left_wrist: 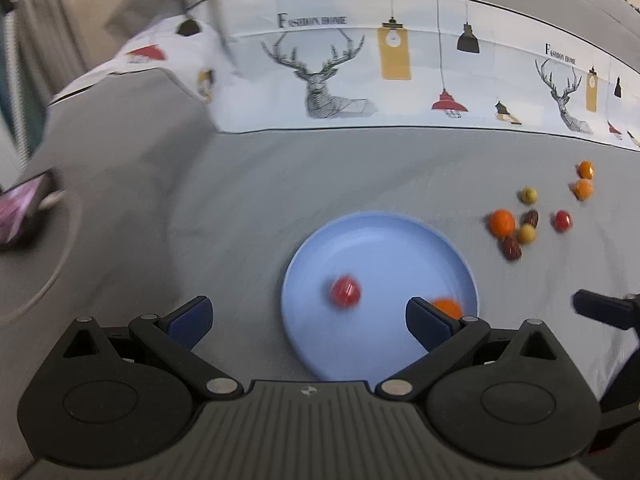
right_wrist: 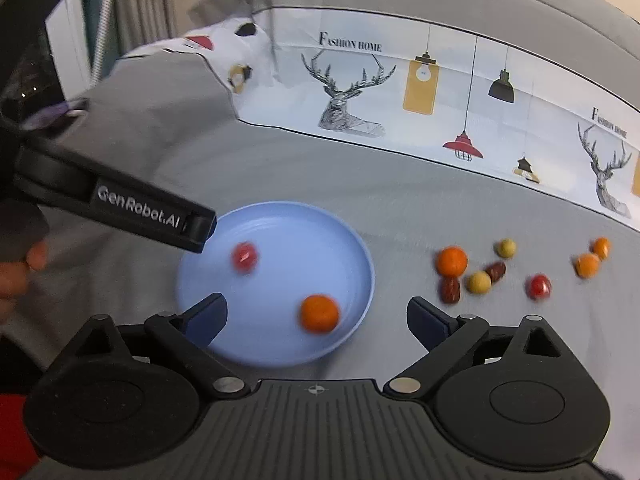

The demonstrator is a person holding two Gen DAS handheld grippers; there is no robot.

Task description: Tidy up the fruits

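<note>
A: What sits in the blue plate (right_wrist: 352, 256)?

B: Two fruits, both blurred: a small red one (right_wrist: 245, 257) toward its far left, and an orange one (right_wrist: 320, 313) near the front right rim. They lie well apart.

A: And the left hand-held gripper (left_wrist: 308, 322)?

B: Its jaws stand wide with nothing between the pads. It hangs above the near edge of the plate; its right finger partly covers the orange fruit in its own view.

A: The right hand-held gripper (right_wrist: 316, 318)?

B: Wide as well, and empty. The orange fruit shows between its fingers but lies on the plate below, untouched.

A: Where is the rest of the fruit?

B: Loose on the grey cloth (right_wrist: 400, 208) to the right of the plate: a larger orange (right_wrist: 452, 261), two brown dates (right_wrist: 450, 289), two yellowish balls (right_wrist: 479, 282), a red fruit (right_wrist: 539, 286) and two small orange ones (right_wrist: 587, 265) farthest right.

A: Anything behind them?

B: A white printed sheet (right_wrist: 400, 92) with deer and lamps lies along the far side.
</note>
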